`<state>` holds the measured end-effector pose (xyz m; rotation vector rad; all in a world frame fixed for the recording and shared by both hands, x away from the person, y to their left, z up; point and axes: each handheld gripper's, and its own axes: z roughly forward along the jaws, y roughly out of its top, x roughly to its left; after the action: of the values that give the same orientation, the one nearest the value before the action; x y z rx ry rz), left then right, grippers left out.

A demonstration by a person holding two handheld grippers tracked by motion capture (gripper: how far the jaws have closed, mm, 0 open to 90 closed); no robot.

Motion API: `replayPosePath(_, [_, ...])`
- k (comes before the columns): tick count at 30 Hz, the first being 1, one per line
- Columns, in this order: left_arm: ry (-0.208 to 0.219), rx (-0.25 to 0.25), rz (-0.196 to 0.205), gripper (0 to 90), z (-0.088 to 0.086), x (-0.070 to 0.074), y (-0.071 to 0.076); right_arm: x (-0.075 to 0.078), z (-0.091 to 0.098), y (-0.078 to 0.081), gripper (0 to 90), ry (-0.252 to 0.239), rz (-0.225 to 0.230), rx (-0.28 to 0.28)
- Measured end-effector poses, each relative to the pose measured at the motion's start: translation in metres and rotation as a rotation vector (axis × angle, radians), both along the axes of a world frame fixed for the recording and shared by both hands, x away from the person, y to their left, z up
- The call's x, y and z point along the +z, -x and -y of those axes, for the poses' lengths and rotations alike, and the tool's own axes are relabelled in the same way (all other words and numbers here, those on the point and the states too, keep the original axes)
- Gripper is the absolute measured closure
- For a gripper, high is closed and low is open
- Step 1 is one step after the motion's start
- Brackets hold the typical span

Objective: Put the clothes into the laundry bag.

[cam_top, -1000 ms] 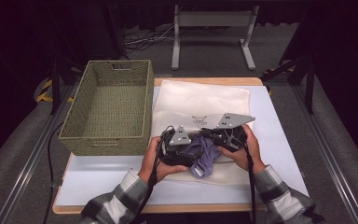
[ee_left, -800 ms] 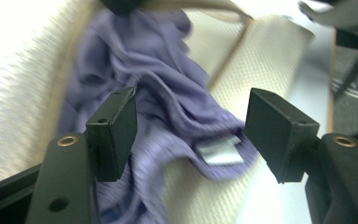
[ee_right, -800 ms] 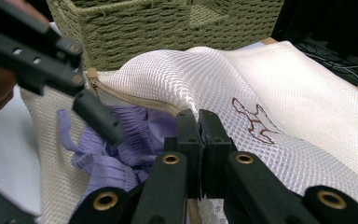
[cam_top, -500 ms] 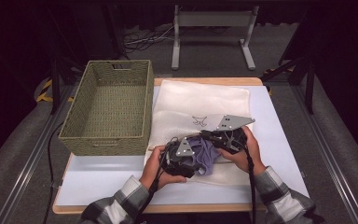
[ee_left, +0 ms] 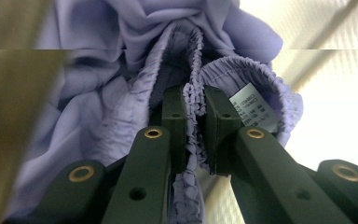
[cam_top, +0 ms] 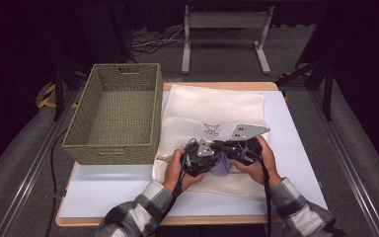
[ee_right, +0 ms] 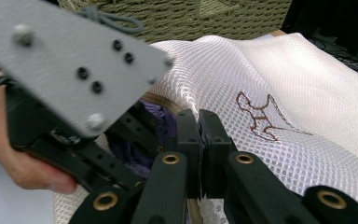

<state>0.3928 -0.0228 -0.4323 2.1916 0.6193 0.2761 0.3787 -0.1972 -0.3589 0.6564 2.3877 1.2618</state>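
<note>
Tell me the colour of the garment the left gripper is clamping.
Lavender purple. The garment, pinched at its ruffled elastic band by the left gripper, shows best in the left gripper view.

Lilac garment (ee_left: 135, 60): soft matt cloth, gathered elastic hem. Mesh bag (ee_right: 279, 93): white open-weave netting. Basket (cam_top: 113, 116): rough woven fibre.
</note>
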Motion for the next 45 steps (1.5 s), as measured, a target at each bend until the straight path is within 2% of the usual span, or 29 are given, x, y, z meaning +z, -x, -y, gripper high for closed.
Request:
replayPosePath(4, [0.057,0.012,0.006,80.9,0.01,0.002,-0.005,0.0,0.0,0.001,88.4,0.002,0.002,0.002])
replayPosePath(7, [0.113,0.013,0.027,80.9,0.016,0.002,-0.008,-0.001,0.0,0.0,88.4,0.001,-0.002,0.0])
replayPosePath(8, [0.113,0.013,0.027,80.8,0.016,0.002,-0.008,-0.001,0.0,0.0,88.3,0.004,-0.002,-0.001])
replayPosePath(11, [0.151,-0.005,0.026,80.2,0.017,0.0,-0.012,-0.002,0.001,0.0,88.4,0.005,-0.002,-0.002])
replayPosePath(12, [0.163,-0.017,0.013,79.7,0.016,0.0,-0.012,-0.002,0.001,0.0,88.3,0.008,-0.001,-0.002])
replayPosePath(13, [0.167,-0.028,0.01,76.8,0.015,0.0,-0.011,-0.003,0.001,0.0,88.3,0.012,0.001,-0.004])
replayPosePath(15, [0.168,-0.038,0.009,63.3,0.013,0.003,-0.006,-0.003,0.001,0.0,88.3,0.016,-0.001,-0.003])
replayPosePath(17, [0.133,-0.049,0.018,52.5,0.009,0.006,0.001,-0.004,0.001,0.0,88.3,0.014,-0.003,-0.006])
replayPosePath(19, [0.115,-0.065,0.031,50.5,0.0,0.011,0.009,-0.004,0.002,0.0,88.3,0.015,-0.003,-0.004])
replayPosePath(21, [0.093,-0.075,0.026,46.6,-0.008,0.015,0.014,-0.004,0.002,0.0,88.4,0.017,-0.002,-0.004])
replayPosePath(22, [0.093,-0.075,0.026,45.8,-0.008,0.015,0.014,-0.004,0.002,0.0,88.3,0.014,-0.002,-0.006])
replayPosePath(23, [0.078,-0.07,0.045,46.3,-0.017,0.019,0.019,-0.004,0.002,0.0,88.4,0.016,-0.001,-0.003])
replayPosePath(25, [0.082,-0.086,0.043,47.2,-0.025,0.022,0.024,-0.004,0.002,0.0,88.4,0.015,-0.002,-0.003])
replayPosePath(26, [0.063,-0.087,0.053,47.5,-0.029,0.023,0.026,-0.004,0.001,0.0,88.3,0.015,-0.004,-0.003])
replayPosePath(27, [0.063,-0.087,0.053,48.4,-0.029,0.023,0.026,-0.004,0.001,0.0,88.3,0.015,-0.004,-0.003])
replayPosePath(28, [0.041,-0.087,0.071,48.4,-0.033,0.023,0.03,-0.004,0.001,0.0,88.3,0.016,-0.003,-0.002])
replayPosePath(30, [0.032,-0.093,0.08,49.2,-0.039,0.023,0.035,-0.004,0.002,0.0,88.4,0.013,-0.002,-0.003])
replayPosePath(32, [0.007,-0.079,0.105,50.2,-0.048,0.021,0.04,-0.003,0.002,0.0,88.4,0.011,-0.003,-0.004])
replayPosePath(33, [0.007,-0.073,0.108,49.1,-0.052,0.02,0.041,-0.003,0.002,0.0,88.4,0.011,-0.003,-0.003])
replayPosePath(35, [-0.002,-0.055,0.102,48.2,-0.056,0.017,0.042,-0.003,0.003,0.0,88.3,0.008,-0.004,-0.003])
replayPosePath(41, [-0.068,0.0,0.085,47.6,-0.062,0.008,0.038,-0.002,0.003,0.001,88.3,0.001,-0.005,-0.001])
replayPosePath(43, [-0.065,0.002,0.061,51.7,-0.062,0.005,0.034,-0.002,0.003,0.002,88.3,-0.001,-0.004,0.0])
replayPosePath(45, [-0.087,0.013,0.047,52.0,-0.059,0.002,0.031,-0.002,0.003,0.003,88.3,0.001,-0.003,0.003])
